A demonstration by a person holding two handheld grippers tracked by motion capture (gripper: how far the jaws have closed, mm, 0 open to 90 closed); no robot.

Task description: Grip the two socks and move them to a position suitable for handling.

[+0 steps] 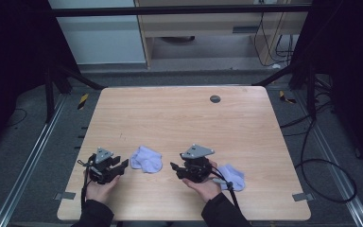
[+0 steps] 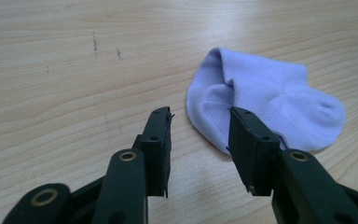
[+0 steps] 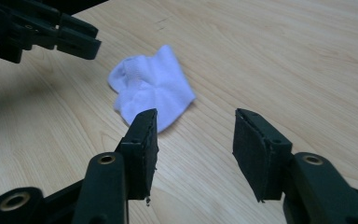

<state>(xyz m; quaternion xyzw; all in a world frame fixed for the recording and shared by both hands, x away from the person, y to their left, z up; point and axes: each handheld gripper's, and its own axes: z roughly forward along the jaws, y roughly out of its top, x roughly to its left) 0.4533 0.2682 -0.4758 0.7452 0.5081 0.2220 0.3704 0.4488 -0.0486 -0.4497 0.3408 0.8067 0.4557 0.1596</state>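
On the wooden table [image 1: 179, 118], near the person's edge, two small pale purple socks lie flat. One sock [image 1: 146, 159] sits between the two grippers, and the second sock [image 1: 231, 176] lies just to the right of the right hand [image 1: 203, 187], partly behind it. The left gripper [image 1: 121, 166] points toward the middle sock, and its jaws are spread apart with nothing between them. From the left gripper view, that sock [image 2: 261, 105] is just in front of the jaws, and one jaw tip already hangs over its edge, so it looks like this gripper is getting ready to pinch it. The right gripper [image 1: 174, 168] also points at the middle sock from the other side. Its jaws are wide apart too and hold nothing. From the right gripper view, the sock [image 3: 151, 91] lies a bit ahead on bare wood, with the other gripper [image 3: 51, 32] beyond it. Both grippers face the same sock, maybe so each can grab one end and lift it or lay it flat. Nothing has been picked up yet. A small dark round spot [image 1: 215, 99] sits far away near the back of the table.
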